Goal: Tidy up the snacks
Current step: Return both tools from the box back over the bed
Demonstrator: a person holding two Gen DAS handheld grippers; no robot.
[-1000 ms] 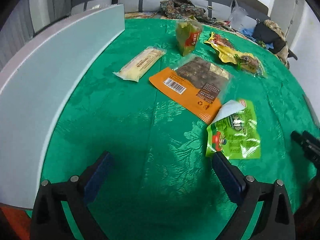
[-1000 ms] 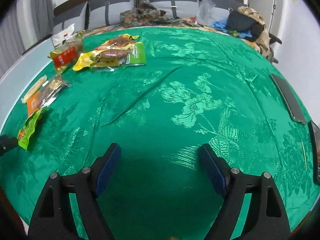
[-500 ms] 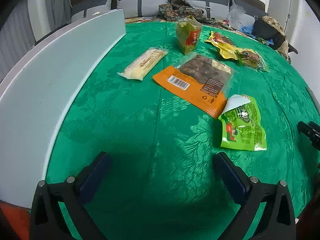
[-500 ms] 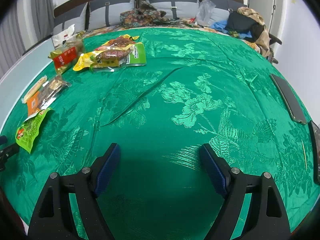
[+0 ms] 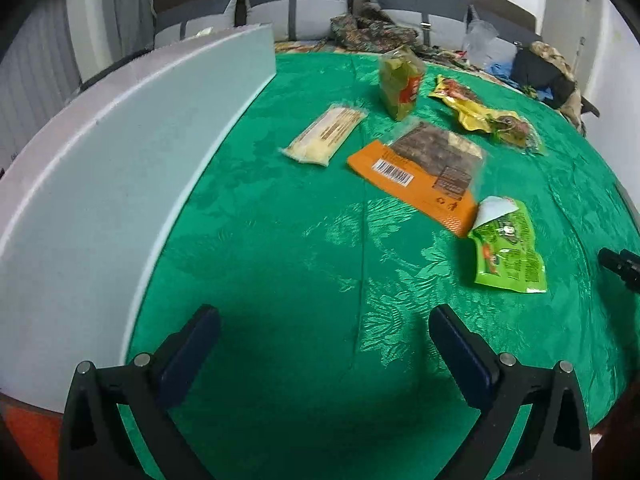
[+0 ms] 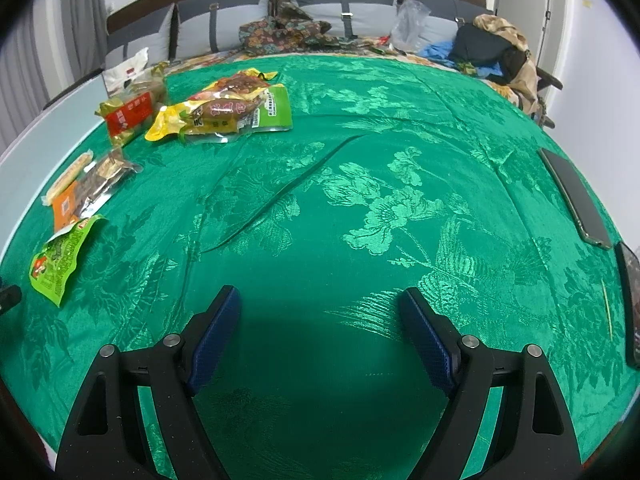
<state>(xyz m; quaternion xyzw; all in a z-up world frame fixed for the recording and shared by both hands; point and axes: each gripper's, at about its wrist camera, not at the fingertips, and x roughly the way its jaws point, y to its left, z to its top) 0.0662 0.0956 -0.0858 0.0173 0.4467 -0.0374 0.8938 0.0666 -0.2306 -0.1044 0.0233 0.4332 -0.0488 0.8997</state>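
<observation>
Several snack packs lie on a green tablecloth (image 5: 280, 240). In the left wrist view a pale yellow pack (image 5: 324, 136), an orange pack (image 5: 424, 172), a bright green pack (image 5: 508, 252), an upright red-and-green pack (image 5: 400, 82) and yellow packs (image 5: 480, 116) spread ahead. My left gripper (image 5: 320, 332) is open over bare cloth, short of them all. My right gripper (image 6: 320, 312) is open over bare cloth too. From there the green pack (image 6: 60, 260), orange pack (image 6: 84, 196) and yellow packs (image 6: 224, 112) lie far left.
A long pale board (image 5: 120, 168) runs along the table's left edge. Two dark phones (image 6: 576, 196) lie at the right edge. Cushions and piled clothes (image 6: 492, 48) sit behind the table. The other gripper's tip (image 5: 620, 264) shows at the right.
The left gripper has drawn back and shifted left, so the packs sit farther ahead and right. The right gripper has stayed put, and both remain open.
</observation>
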